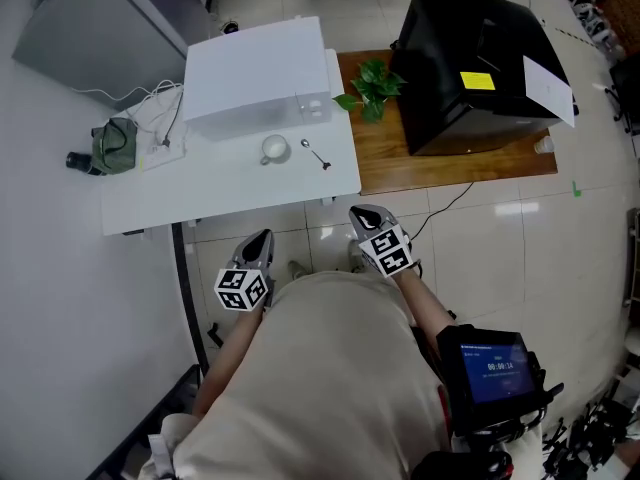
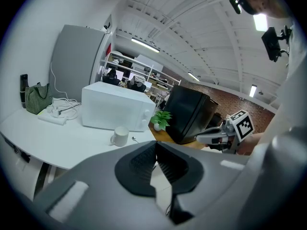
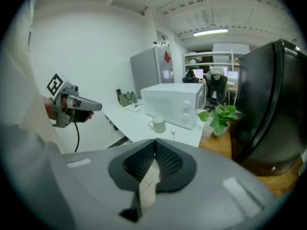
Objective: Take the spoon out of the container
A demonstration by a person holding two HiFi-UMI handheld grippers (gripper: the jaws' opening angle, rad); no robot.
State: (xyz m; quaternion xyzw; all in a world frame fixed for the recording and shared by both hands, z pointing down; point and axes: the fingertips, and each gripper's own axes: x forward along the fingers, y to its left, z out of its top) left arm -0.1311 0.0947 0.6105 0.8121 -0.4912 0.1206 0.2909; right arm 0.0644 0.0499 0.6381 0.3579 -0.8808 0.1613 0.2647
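The spoon (image 1: 318, 155) lies flat on the white bench (image 1: 200, 193), just to the right of the mug (image 1: 275, 149) and apart from it. Nothing shows inside the mug. The take-out step therefore looks done, and this reads as a rest at the end. Both grippers hang well short of the mug, off the bench and near the person's body. The right gripper (image 1: 366, 214) and the left gripper (image 1: 262, 240) are each closed and empty. Any further handling would call for opening a gripper and reaching towards the mug.
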